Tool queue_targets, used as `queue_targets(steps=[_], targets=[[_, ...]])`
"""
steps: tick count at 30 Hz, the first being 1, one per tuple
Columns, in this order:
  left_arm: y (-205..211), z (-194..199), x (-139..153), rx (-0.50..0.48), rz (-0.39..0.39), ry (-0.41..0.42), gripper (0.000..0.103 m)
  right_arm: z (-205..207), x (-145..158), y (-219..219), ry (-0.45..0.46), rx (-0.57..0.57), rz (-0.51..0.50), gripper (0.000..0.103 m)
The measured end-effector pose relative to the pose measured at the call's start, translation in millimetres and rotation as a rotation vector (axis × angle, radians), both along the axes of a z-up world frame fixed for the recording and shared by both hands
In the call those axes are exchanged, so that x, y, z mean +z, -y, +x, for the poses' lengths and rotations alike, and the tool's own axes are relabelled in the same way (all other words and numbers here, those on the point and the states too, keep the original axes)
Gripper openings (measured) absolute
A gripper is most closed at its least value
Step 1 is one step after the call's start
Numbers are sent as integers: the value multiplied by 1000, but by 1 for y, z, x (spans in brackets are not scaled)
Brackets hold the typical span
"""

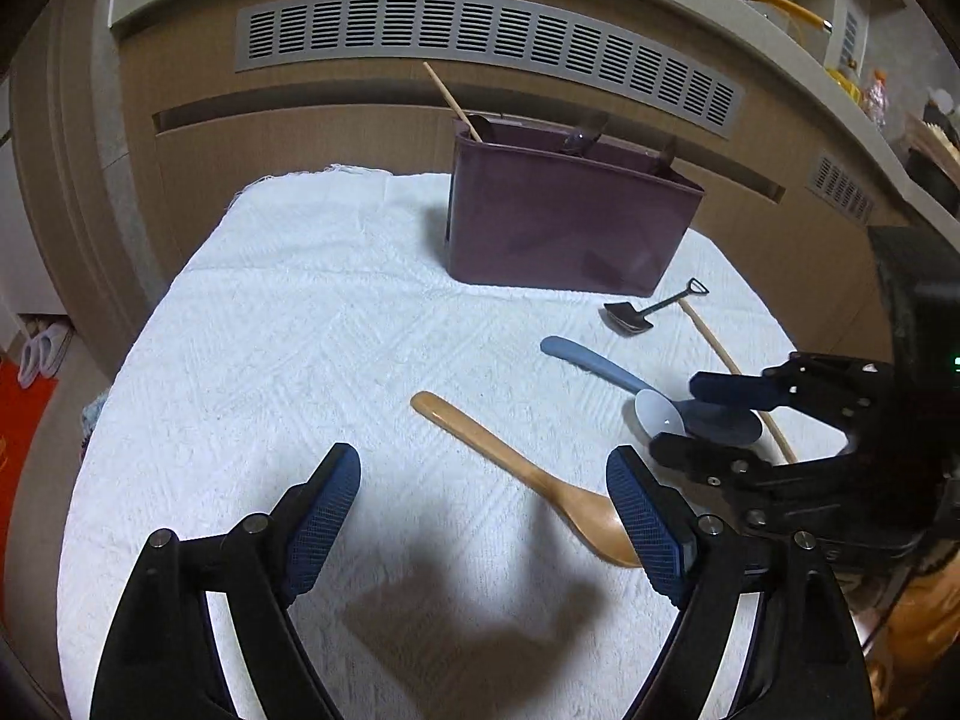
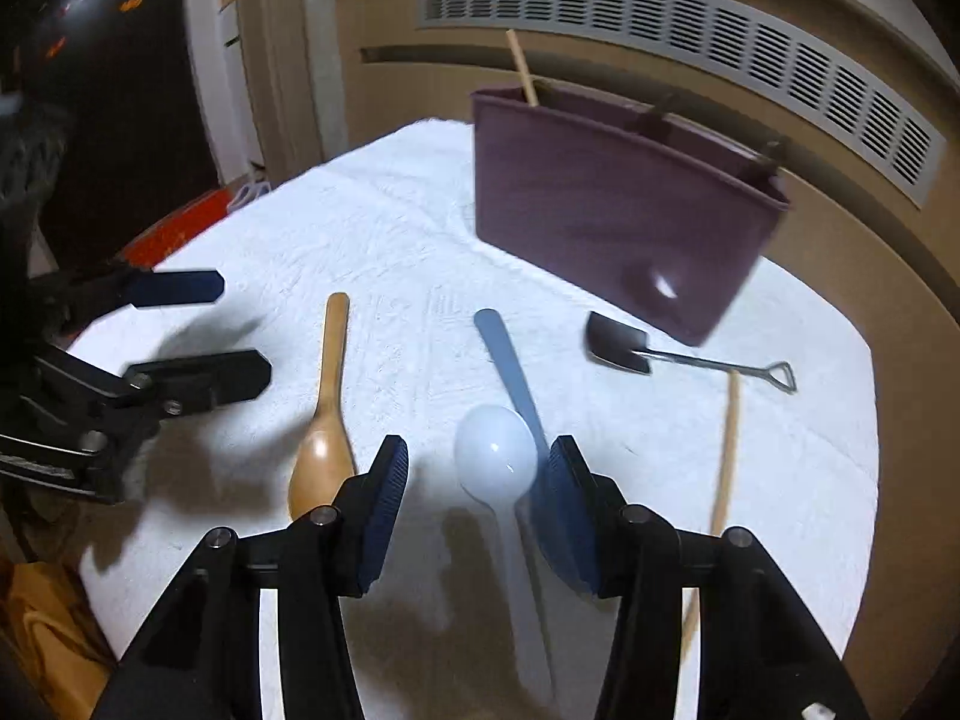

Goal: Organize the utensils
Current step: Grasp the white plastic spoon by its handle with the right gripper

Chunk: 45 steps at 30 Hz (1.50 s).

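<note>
A purple utensil holder (image 1: 564, 222) (image 2: 618, 210) stands at the back of the white cloth, with one chopstick (image 2: 522, 69) and dark handles sticking out of it. On the cloth lie a wooden spoon (image 1: 480, 432) (image 2: 333, 372), a blue spoon (image 1: 594, 366) (image 2: 504, 354), a white spoon (image 1: 660, 414) (image 2: 495, 456), a black shovel-shaped spoon (image 1: 648, 312) (image 2: 624, 351) and a loose chopstick (image 1: 738, 378) (image 2: 729, 450). My left gripper (image 1: 483, 468) (image 2: 240, 327) is open, low over the wooden spoon, whose bowl lies by the right finger. My right gripper (image 2: 479, 450) (image 1: 675, 417) is open, straddling the white spoon's bowl beside the blue spoon; its pads do not press on either.
The white cloth (image 1: 288, 312) covers a table in front of a beige cabinet with a grey vent grille (image 1: 480, 30). A red mat (image 1: 24, 420) lies on the floor to the left. The two grippers are close together over the spoons.
</note>
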<state>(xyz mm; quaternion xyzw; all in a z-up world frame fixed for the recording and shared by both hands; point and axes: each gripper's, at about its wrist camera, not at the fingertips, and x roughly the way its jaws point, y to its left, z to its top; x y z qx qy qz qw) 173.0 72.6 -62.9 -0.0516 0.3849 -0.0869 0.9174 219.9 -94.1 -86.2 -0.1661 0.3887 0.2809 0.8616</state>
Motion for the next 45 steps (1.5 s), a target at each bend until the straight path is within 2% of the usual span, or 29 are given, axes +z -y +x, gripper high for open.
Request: queue_targets(steps=[7, 10, 11, 12, 14, 17, 20, 22, 24, 26, 28, 30, 32, 34, 36, 37, 44, 45], targets=[[-13, 2, -2, 17, -50, 0, 84, 18, -12, -5, -41, -10, -40, 47], [-16, 2, -3, 11, -64, 2, 84, 17, -16, -10, -29, -12, -75, 47], [-16, 2, -3, 8, -65, 3, 84, 18, -15, -9, -34, -16, -69, 42], [-15, 1, -2, 1, -64, 7, 84, 18, -14, -8, -40, -23, -68, 27], [-12, 1, 0, -19, -62, 17, 84, 18, -10, -6, -45, -36, -70, 13], [-2, -1, 3, -77, -51, 30, 84, 10, 0, 4, -37, -56, -48, 9], [17, -1, 5, -202, -48, 27, 84, -1, 13, 24, -32, -103, -21, 7], [33, 0, 6, -274, -19, 21, 84, -5, 21, 43, -47, -144, 13, 7], [41, 1, 7, -287, 3, 20, 84, -10, 26, 57, -46, -162, 36, 7], [42, 5, 7, -250, 2, 8, 84, -21, 29, 60, -38, -122, 58, 7], [36, 8, 5, -172, 21, -6, 84, -29, 28, 53, -28, -95, 65, 9], [27, 9, 1, -95, 44, -16, 84, -34, 23, 41, -12, -84, 56, 19], [16, 7, -1, -44, 45, -12, 84, -35, 12, 20, 27, -88, 2, 22], [6, 3, -2, -1, 45, 5, 86, -33, 3, 6, 39, -101, -27, 30], [-2, 0, -4, 41, 50, 37, 87, -27, -2, -1, 24, -103, -24, 50], [-5, -1, -6, 59, 53, 47, 88, -23, -4, -4, 20, -117, -21, 52], [-16, 1, -23, 64, -6, 15, 88, -5, -15, -12, -39, -176, -34, 53], [-17, 0, -23, 62, -17, 14, 88, -5, -16, -13, -44, -175, -39, 49]])
